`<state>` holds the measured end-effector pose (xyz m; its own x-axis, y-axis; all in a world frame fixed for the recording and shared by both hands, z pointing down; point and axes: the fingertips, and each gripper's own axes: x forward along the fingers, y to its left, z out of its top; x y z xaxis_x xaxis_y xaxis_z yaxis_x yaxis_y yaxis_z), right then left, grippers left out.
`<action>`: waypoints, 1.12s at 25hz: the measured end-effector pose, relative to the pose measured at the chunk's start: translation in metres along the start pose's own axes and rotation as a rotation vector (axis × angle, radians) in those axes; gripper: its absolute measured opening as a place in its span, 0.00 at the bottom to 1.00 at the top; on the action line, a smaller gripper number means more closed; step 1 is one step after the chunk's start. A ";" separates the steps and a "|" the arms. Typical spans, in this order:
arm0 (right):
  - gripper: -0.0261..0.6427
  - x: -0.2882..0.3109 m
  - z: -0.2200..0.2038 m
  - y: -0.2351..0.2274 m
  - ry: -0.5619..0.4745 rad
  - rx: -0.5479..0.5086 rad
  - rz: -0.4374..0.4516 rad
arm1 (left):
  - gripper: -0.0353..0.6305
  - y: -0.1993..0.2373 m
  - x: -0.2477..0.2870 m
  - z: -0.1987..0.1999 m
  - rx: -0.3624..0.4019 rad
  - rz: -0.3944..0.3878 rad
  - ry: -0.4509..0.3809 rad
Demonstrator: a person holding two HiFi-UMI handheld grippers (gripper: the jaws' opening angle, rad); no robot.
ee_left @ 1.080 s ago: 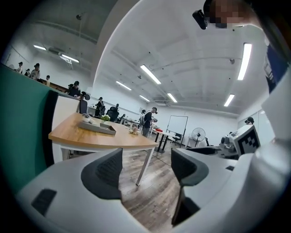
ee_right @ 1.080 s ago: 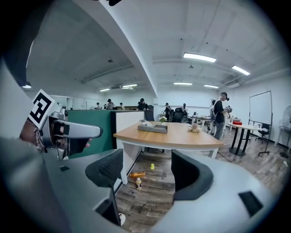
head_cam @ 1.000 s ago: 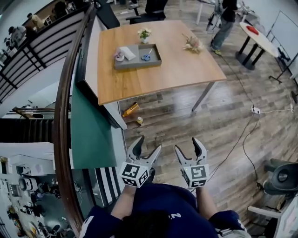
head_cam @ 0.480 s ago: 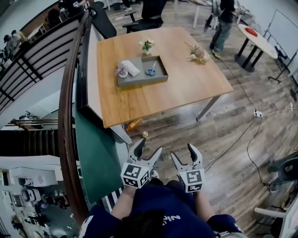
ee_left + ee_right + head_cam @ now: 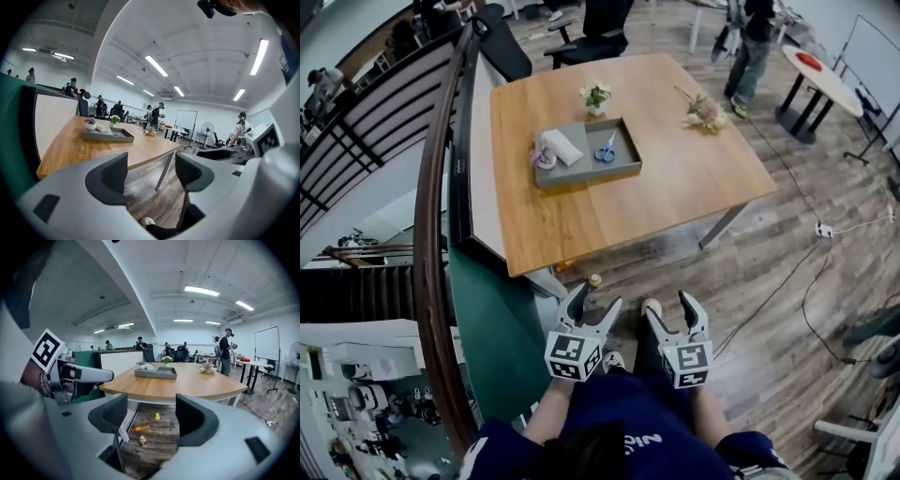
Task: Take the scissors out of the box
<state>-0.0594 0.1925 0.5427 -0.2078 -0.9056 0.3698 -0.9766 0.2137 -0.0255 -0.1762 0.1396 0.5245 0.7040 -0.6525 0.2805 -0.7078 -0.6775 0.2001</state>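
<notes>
A shallow grey box [image 5: 621, 168] lies on the wooden table [image 5: 675, 187], far ahead of me. Blue-handled scissors [image 5: 606, 150] lie inside it, next to a white roll [image 5: 562, 146] and a small pink thing [image 5: 542, 157]. The box [image 5: 107, 137] shows small in the left gripper view, and the box [image 5: 156, 373] also in the right gripper view. My left gripper [image 5: 592, 302] and right gripper [image 5: 669, 307] hang side by side over the floor, short of the table's near edge. Both stand open with nothing between their fingers.
A small flower pot [image 5: 596, 96] stands behind the box and a loose bunch of flowers [image 5: 704, 113] lies at the table's far right. Bottles [image 5: 140, 428] lie on the floor under the table. A railing [image 5: 441, 187] and green panel run along the left. A person [image 5: 754, 42] stands beyond the table.
Both grippers and I have moved forward toward the table, which now sits closer and lower in the head view. The jaws stayed open.
</notes>
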 end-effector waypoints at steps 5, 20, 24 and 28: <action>0.52 0.041 0.007 -0.030 0.014 -0.011 0.036 | 0.52 0.016 0.040 0.011 -0.012 0.035 -0.001; 0.51 0.205 0.088 -0.169 0.005 -0.102 0.266 | 0.51 0.055 0.200 0.072 -0.057 0.258 0.000; 0.50 0.233 0.095 -0.187 0.012 -0.116 0.327 | 0.51 0.064 0.229 0.082 -0.071 0.313 -0.016; 0.50 0.250 0.096 -0.194 0.019 -0.129 0.408 | 0.51 0.070 0.248 0.087 -0.089 0.356 -0.034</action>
<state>0.0729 -0.1108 0.5506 -0.5737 -0.7304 0.3707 -0.7991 0.5984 -0.0577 -0.0456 -0.0992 0.5269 0.4134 -0.8539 0.3161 -0.9100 -0.3751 0.1767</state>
